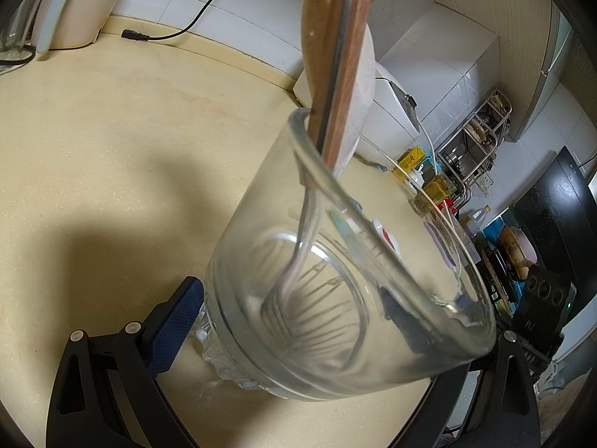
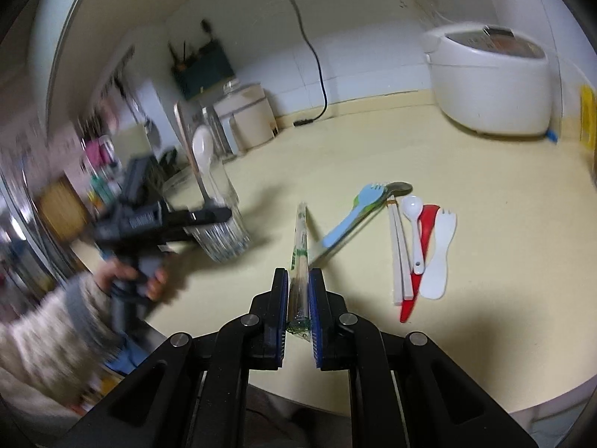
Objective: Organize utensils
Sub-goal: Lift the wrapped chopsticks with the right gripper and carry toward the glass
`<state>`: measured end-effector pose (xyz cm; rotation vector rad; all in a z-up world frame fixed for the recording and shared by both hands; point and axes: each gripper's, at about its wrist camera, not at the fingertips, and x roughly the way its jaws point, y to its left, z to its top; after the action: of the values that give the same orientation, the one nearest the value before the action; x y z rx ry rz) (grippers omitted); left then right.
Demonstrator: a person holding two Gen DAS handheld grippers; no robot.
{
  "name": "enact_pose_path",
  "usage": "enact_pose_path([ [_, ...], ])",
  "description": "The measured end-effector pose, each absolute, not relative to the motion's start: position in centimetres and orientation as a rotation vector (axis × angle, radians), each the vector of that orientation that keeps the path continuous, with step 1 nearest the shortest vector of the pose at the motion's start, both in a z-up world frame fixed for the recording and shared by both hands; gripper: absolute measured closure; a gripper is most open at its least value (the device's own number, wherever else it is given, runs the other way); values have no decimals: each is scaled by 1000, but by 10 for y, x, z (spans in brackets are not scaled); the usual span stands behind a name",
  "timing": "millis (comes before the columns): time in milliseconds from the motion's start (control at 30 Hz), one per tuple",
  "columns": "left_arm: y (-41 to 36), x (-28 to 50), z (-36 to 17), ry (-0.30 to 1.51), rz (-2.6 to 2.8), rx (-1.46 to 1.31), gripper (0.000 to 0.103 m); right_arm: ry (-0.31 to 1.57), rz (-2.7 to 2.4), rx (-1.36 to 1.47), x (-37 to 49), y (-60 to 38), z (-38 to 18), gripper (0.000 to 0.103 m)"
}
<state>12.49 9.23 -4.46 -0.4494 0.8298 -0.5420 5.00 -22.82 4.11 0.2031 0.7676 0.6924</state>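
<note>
Cream kitchen countertop [image 2: 485, 224]. Left gripper [image 1: 294, 313] clamps glass tumbler [image 1: 335, 280], centre frame, holding wooden-handled utensil [image 1: 345, 56]. Right gripper [image 2: 298, 291] pinches wrapped chopsticks [image 2: 299, 246], lower centre. Loose: blue fork [image 2: 350, 212], white spoon [image 2: 414, 224], red knife [image 2: 419, 261], right of centre.

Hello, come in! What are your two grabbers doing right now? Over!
Left hand-held gripper shut on glass cup, spoons inside. Right hand-held gripper shut on wrapped chopsticks. More utensils on counter. Path to cup clear.
</note>
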Motion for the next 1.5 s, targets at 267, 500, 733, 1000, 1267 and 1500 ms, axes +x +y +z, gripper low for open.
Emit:
enact_pose_path([
  [267, 92, 125, -45, 830, -542, -449, 4, 700, 709, 278, 56, -239, 67, 92],
  [500, 92, 125, -44, 830, -542, -449, 4, 579, 706, 276, 66, -245, 104, 92],
  [733, 92, 125, -44, 830, -542, -450, 4, 478, 731, 264, 76, -237, 136, 92],
  [1000, 92, 125, -44, 830, -542, -450, 4, 392, 776, 260, 85, -219, 170, 94],
  [1267, 92, 125, -44, 831, -543, -450, 4, 411, 766, 206, 100, -195, 178, 94],
  [1500, 92, 125, -44, 831, -543, -449, 4, 579, 738, 150, 96, -194, 129, 86],
])
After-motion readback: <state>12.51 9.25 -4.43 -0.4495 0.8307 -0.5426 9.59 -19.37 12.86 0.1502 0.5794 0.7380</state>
